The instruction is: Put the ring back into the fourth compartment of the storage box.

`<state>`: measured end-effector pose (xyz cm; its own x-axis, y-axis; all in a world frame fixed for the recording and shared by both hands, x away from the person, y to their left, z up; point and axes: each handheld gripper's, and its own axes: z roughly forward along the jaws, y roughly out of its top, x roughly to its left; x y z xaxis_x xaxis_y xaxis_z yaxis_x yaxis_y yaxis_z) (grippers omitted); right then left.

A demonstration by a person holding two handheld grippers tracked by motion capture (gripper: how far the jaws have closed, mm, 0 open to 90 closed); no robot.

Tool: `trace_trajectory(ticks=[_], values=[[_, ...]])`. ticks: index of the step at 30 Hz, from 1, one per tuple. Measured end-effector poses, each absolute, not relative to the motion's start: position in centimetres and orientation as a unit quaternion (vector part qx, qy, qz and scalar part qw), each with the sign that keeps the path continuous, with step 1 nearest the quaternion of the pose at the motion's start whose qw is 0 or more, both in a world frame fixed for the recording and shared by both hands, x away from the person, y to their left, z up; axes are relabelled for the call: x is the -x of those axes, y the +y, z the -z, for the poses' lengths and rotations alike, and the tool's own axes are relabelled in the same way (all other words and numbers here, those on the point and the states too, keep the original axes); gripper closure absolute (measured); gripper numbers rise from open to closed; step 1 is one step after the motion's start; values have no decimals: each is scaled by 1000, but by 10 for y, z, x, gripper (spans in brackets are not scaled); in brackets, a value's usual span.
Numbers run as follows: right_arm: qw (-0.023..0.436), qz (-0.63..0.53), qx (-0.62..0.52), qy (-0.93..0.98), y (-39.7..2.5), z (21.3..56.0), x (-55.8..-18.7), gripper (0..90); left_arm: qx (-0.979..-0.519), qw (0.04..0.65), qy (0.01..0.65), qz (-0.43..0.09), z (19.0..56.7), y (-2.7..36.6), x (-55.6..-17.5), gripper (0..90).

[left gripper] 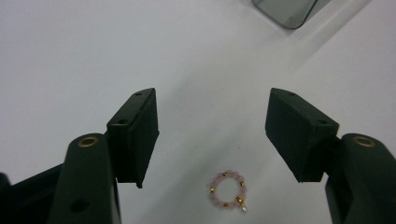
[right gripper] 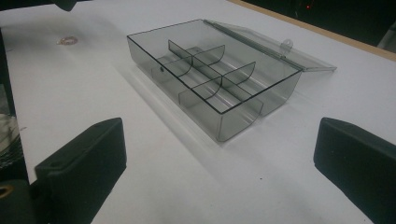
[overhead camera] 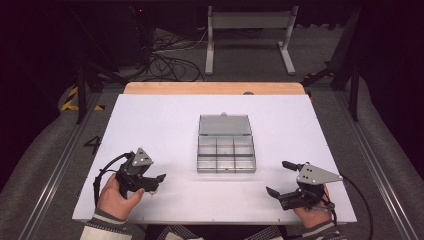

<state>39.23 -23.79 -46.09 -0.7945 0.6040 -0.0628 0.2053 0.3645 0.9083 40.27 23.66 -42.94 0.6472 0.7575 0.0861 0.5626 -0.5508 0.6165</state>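
A small ring of pink and gold beads (left gripper: 227, 190) lies flat on the white board, between and just short of my left gripper's (left gripper: 217, 130) wide-open jaws, touching neither. In the high view the left gripper (overhead camera: 156, 183) rests low at the board's front left. A clear grey compartment box (overhead camera: 226, 155) sits mid-board with its lid (overhead camera: 224, 125) folded back flat; its several compartments (right gripper: 205, 74) look empty. My right gripper (overhead camera: 278, 177) is open at the front right, aimed at the box (right gripper: 215, 79), with nothing between its jaws (right gripper: 219, 158). The bead ring (right gripper: 68, 40) shows far off beyond the box.
The white board (overhead camera: 165, 120) lies on a wooden table whose far edge (overhead camera: 215, 88) shows behind it. Beyond stand a metal frame (overhead camera: 250, 40), cables and dark stands on the floor. Bare board surrounds the box on all sides.
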Motion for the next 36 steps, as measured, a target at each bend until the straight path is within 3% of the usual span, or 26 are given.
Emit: trace_trajectory(ticks=[9,36], values=[[195,-503,-252,803,-238,461,-392,31,-879,239,386,-144,435,241,-405,463],[188,-504,-250,805,-238,461,-393,38,-908,154,378,-92,448,242,-410,621]])
